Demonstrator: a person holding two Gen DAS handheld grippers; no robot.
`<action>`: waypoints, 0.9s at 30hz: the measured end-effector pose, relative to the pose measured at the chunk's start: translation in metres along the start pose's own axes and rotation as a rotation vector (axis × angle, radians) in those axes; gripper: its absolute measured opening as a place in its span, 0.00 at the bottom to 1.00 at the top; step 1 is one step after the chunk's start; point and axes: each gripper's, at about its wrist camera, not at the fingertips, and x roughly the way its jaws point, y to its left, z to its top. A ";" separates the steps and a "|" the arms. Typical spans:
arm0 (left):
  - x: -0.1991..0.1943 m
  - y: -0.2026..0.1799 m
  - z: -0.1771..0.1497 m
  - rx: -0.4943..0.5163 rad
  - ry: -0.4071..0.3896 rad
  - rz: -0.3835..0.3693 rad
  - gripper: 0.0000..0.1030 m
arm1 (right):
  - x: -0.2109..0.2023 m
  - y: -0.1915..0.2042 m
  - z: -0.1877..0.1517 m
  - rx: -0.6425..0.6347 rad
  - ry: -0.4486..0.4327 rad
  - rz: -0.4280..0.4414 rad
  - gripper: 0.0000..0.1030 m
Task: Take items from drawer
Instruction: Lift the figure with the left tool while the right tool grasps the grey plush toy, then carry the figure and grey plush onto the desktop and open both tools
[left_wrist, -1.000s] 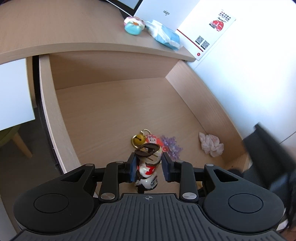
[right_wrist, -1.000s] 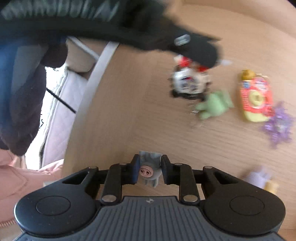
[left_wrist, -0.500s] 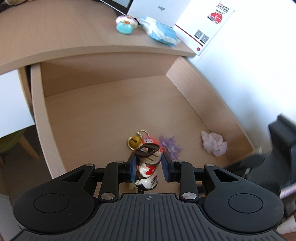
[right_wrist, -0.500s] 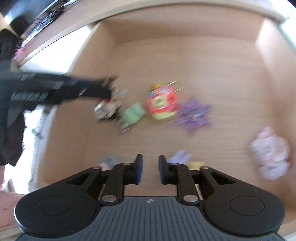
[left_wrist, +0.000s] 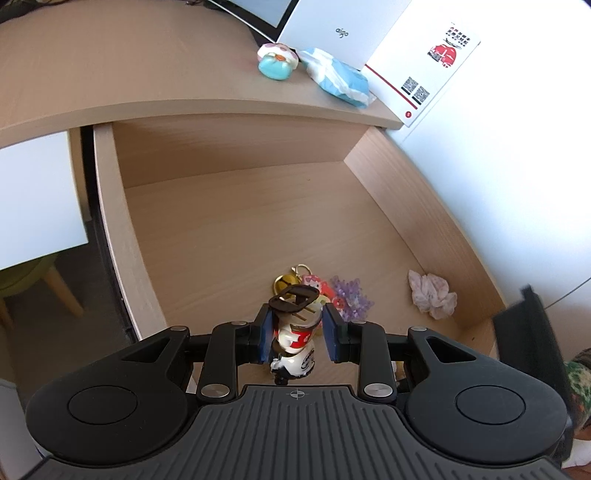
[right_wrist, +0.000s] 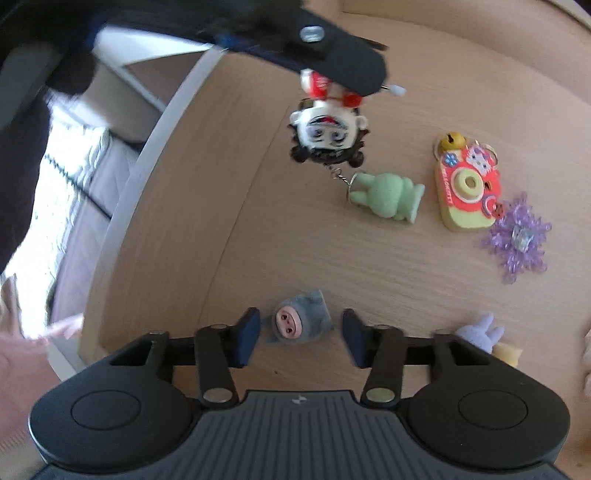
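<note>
Down in the open drawer (left_wrist: 236, 229), on its pale wooden floor, lies a scatter of small toys. From the right wrist view, a grey plush pig (right_wrist: 301, 321) sits between the blue pads of the right gripper (right_wrist: 300, 334); its jaws are opening, and a gap shows on each side of the pig, so the pads do not press it. Further along the floor lie a green rabbit keychain (right_wrist: 386, 197), a red and yellow toy camera (right_wrist: 467, 188) with a gold bell (right_wrist: 450, 140) at its top corner, and a purple crystal snowflake (right_wrist: 517, 238) just beside the camera. A lilac plush bunny (right_wrist: 480, 330) peeks out past the right finger of that gripper.

The left gripper (left_wrist: 297, 334) holds a black-haired doll figure (left_wrist: 295, 339) — white face, red and white body — with a dark ring at its top. In the left wrist view the blue pads flank the doll's body closely; whether both touch it I cannot tell for sure, yet in the right wrist view the doll hangs head-down from the black finger, clear of the floor, a thin chain running from its hair to the green rabbit.

Near the drawer's right wall lies a crumpled pink scrunchie (left_wrist: 432, 295). Up on the desk top (left_wrist: 110, 66) rest a teal round toy (left_wrist: 277, 61) and a blue tissue pack (left_wrist: 338, 75).
</note>
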 end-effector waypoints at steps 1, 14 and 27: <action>0.000 -0.001 -0.001 0.002 0.001 -0.001 0.31 | -0.002 0.002 -0.003 -0.019 -0.005 -0.017 0.34; 0.004 -0.047 -0.013 0.086 0.098 -0.083 0.31 | -0.079 -0.076 -0.035 0.132 -0.238 -0.128 0.34; -0.014 -0.063 0.140 0.045 -0.376 -0.048 0.31 | -0.130 -0.131 -0.013 0.300 -0.567 -0.235 0.34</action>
